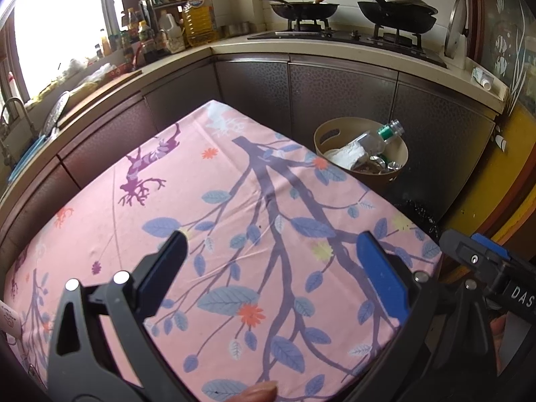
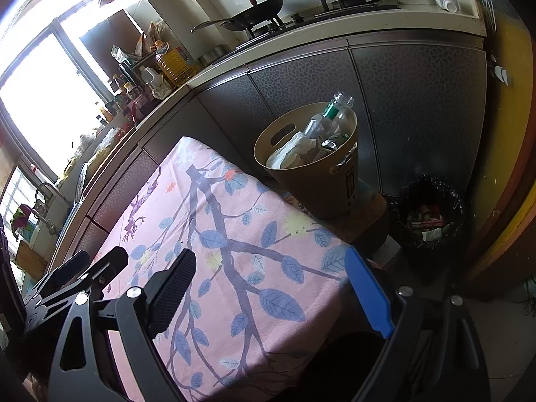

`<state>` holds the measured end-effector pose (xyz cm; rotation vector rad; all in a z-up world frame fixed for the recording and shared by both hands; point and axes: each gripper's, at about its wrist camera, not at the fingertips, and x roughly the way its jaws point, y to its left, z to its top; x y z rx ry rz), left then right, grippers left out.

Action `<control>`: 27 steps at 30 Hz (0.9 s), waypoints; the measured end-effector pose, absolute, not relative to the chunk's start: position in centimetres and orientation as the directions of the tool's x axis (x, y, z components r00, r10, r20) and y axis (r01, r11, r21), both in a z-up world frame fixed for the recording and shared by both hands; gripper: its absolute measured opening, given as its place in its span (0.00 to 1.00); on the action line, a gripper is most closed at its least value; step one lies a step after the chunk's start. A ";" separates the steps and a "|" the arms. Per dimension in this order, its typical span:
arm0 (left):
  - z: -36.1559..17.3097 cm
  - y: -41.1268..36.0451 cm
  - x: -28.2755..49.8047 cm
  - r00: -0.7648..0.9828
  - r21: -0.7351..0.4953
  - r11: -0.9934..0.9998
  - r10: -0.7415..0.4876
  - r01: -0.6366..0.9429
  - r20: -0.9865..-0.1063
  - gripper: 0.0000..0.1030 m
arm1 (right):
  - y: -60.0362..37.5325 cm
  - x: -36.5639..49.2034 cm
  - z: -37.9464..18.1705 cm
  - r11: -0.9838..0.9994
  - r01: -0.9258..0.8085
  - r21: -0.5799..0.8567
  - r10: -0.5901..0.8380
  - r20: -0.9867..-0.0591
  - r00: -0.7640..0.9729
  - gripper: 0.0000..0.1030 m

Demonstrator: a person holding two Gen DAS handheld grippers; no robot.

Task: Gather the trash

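Note:
A tan trash bin stands just past the far right corner of the table. In it lie a clear plastic bottle with a green label, crumpled white paper and crushed cans. My left gripper hovers open over the pink leaf-patterned tablecloth with nothing between its fingers. My right gripper is open too, above the cloth's right edge, and holds nothing. No loose trash shows on the cloth. Each gripper shows at the edge of the other's view.
A black-bagged waste bin with rubbish sits on the floor right of the tan bin. Dark cabinets and a counter with a stove and woks run behind the table. Bottles crowd the left counter, with a sink tap beyond.

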<state>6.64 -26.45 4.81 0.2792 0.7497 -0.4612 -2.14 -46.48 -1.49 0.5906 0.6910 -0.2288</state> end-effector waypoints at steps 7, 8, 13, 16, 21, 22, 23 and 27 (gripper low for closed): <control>4.6 -26.3 6.7 0.634 0.068 0.865 -0.307 0.496 -0.710 0.94 | -46.2 -2.0 -1.4 0.823 0.377 0.426 -0.003 -0.659 0.752 0.84; 4.6 -26.3 6.8 0.633 0.069 0.865 -0.307 0.497 -0.711 0.94 | -46.2 -2.0 -1.4 0.823 0.377 0.426 -0.003 -0.660 0.752 0.84; 4.4 -26.1 6.8 0.628 0.065 0.870 -0.300 0.489 -0.718 0.94 | -46.1 -2.0 -1.4 0.821 0.378 0.428 -0.001 -0.661 0.751 0.84; 4.5 -26.0 6.7 0.634 0.066 0.873 -0.297 0.484 -0.714 0.94 | -46.0 -2.0 -1.3 0.824 0.374 0.426 0.000 -0.660 0.751 0.84; 4.4 -25.8 6.7 0.637 0.069 0.875 -0.292 0.479 -0.713 0.94 | -45.8 -2.0 -1.3 0.826 0.371 0.425 0.002 -0.661 0.751 0.84; 4.4 -25.8 6.7 0.640 0.073 0.876 -0.289 0.477 -0.712 0.94 | -45.8 -2.0 -1.3 0.826 0.371 0.425 0.003 -0.661 0.751 0.84; 4.4 -25.9 6.7 0.642 0.076 0.876 -0.287 0.476 -0.711 0.94 | -45.8 -2.0 -1.3 0.826 0.371 0.424 0.002 -0.661 0.751 0.84; 4.3 -26.0 6.7 0.647 0.100 0.874 -0.271 0.476 -0.713 0.94 | -45.6 -1.9 -1.4 0.828 0.370 0.422 0.003 -0.662 0.749 0.84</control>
